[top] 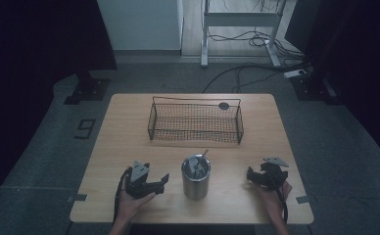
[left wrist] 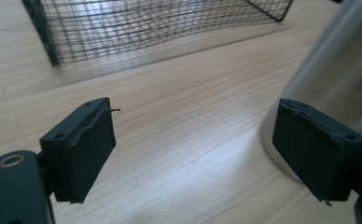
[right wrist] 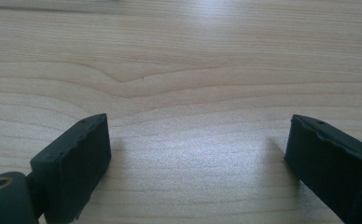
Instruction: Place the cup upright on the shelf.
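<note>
High view looks down on a wooden table (top: 124, 142) where a steel tumbler (top: 196, 177) with thin utensils standing in it sits near the front edge, midway between two hand-held grippers, with a black wire basket (top: 196, 121) behind it toward the far side. Resting low on the table, the left gripper (top: 159, 183) points toward the tumbler with its jaws spread and nothing between them. The right gripper (top: 251, 175), well apart on the tumbler's other side, is likewise spread over bare wood, which suggests both hands are parked ready to start.
</note>
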